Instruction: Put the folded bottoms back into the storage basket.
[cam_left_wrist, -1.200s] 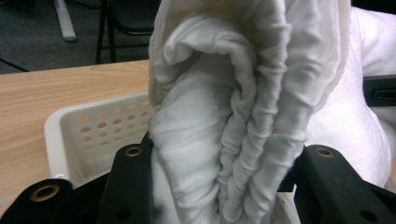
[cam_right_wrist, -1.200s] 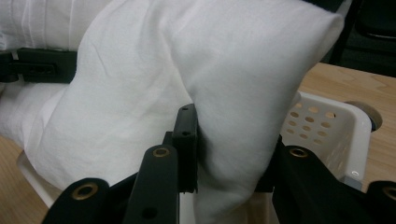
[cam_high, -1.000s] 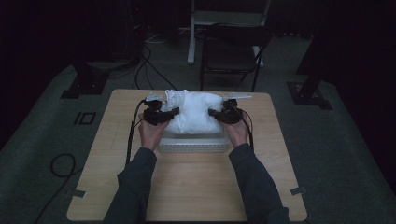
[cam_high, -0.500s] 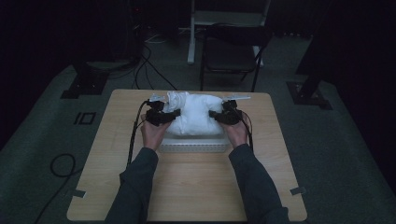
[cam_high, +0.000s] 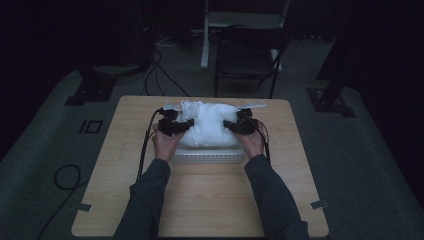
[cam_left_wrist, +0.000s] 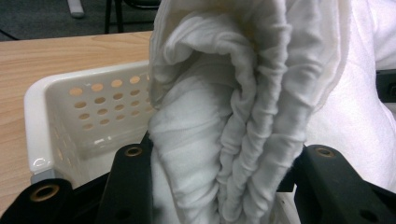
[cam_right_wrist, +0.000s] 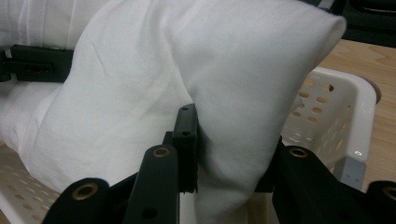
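A bundled white cloth (cam_high: 210, 125) sits over a white perforated basket (cam_high: 207, 157) in the middle of the wooden table. My left gripper (cam_high: 186, 125) is shut on the cloth's left end; its jaws pinch a thick gathered fold of the cloth (cam_left_wrist: 219, 140) above the basket (cam_left_wrist: 84, 121). At the cloth's right end, my right gripper (cam_high: 231, 125) is shut on a smooth fold of the cloth (cam_right_wrist: 233, 121), with the basket (cam_right_wrist: 336, 112) rim just behind it. Both hands hold the bundle at about the same height.
The wooden table (cam_high: 200, 210) has bare room in front of the basket. A thin white strip (cam_high: 252, 105) lies on the table behind the cloth. A dark chair (cam_high: 247, 55) stands beyond the far edge, with cables (cam_high: 160, 65) on the floor.
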